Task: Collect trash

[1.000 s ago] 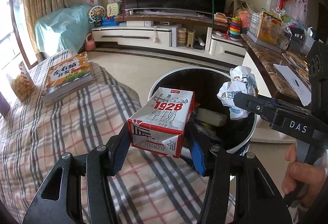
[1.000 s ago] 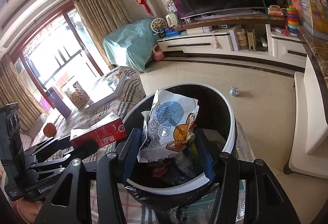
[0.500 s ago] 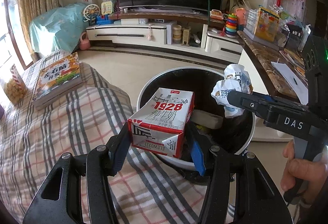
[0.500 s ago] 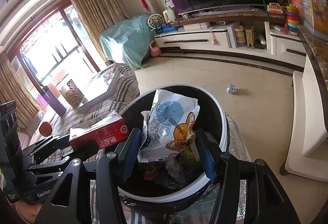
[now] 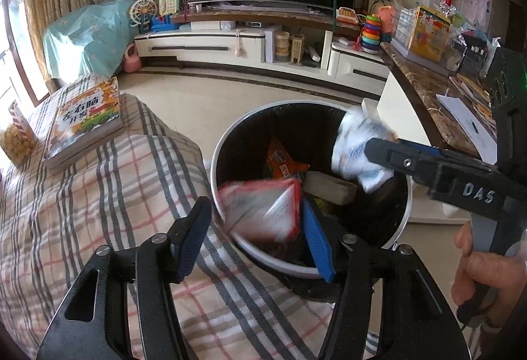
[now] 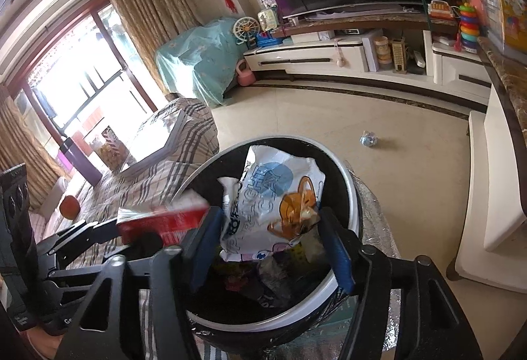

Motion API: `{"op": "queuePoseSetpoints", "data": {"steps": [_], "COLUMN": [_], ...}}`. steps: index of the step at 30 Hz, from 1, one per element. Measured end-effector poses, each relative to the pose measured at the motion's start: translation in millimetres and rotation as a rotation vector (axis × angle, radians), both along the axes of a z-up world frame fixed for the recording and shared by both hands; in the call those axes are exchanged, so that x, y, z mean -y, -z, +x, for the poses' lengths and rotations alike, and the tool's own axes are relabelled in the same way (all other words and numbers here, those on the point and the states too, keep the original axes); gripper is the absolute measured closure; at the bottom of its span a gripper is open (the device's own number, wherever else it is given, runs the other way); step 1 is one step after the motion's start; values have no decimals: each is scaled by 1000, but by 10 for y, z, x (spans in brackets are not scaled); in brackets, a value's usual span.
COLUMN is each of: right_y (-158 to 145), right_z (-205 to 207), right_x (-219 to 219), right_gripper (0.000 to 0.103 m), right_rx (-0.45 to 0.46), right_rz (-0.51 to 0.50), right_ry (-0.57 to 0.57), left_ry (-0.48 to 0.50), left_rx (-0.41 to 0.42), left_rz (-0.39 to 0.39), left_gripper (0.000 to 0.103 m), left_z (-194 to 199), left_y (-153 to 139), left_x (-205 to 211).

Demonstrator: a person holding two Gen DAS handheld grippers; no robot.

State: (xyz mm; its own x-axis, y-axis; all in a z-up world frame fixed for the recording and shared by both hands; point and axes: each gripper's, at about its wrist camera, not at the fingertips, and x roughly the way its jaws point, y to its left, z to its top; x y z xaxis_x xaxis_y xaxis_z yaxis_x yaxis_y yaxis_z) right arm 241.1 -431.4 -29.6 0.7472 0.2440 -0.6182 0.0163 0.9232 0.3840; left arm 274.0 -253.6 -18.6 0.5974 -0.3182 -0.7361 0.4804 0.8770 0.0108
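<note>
Both grippers hang over the round white-rimmed trash bin [image 5: 227, 142], which stands against the plaid-covered table [image 5: 82, 195]. The left gripper [image 5: 253, 235] has just been opening its jaws: the red-and-white milk carton [image 5: 260, 211] sits between them, blurred and tilted, clear of the left pad and close against the blue right pad, above the near edge of the bin's mouth. The right gripper [image 6: 268, 244] has likewise just been spreading its jaws; the crumpled white wrapper [image 6: 273, 198] with blue print and an orange cartoon figure lies between the pads, no longer pinched, over the litter inside the bin. A person's hand [image 5: 484, 271] grips the right tool's handle. A picture book [image 5: 85, 119] rests farther back on the table.
</note>
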Motion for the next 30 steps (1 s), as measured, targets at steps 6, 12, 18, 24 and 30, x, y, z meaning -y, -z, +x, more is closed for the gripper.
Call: {"op": "queuePoseSetpoints", "data": {"steps": [6, 12, 18, 24, 30], "right_y": [-55, -104, -137, -180, -281], "right_z": [-119, -373, -654, -950, -1230], "right_x": [66, -12, -195, -434, -693], "right_gripper": [22, 17, 14, 10, 3], "right_rx": [24, 60, 104, 162, 237], "right_rz": [33, 59, 55, -2, -125], "right_ry": [34, 72, 99, 116, 153], "left_ry": [-37, -89, -127, -156, -190], "left_rx": [26, 51, 88, 152, 235], "left_rz": [-55, -116, -150, -162, -195], "left_gripper": [31, 28, 24, 18, 11], "left_z": [-139, -401, -666, -987, -1373], "left_y": [-53, -72, -109, -151, -239], "left_x": [-256, -567, -795, -1018, -1276]}}
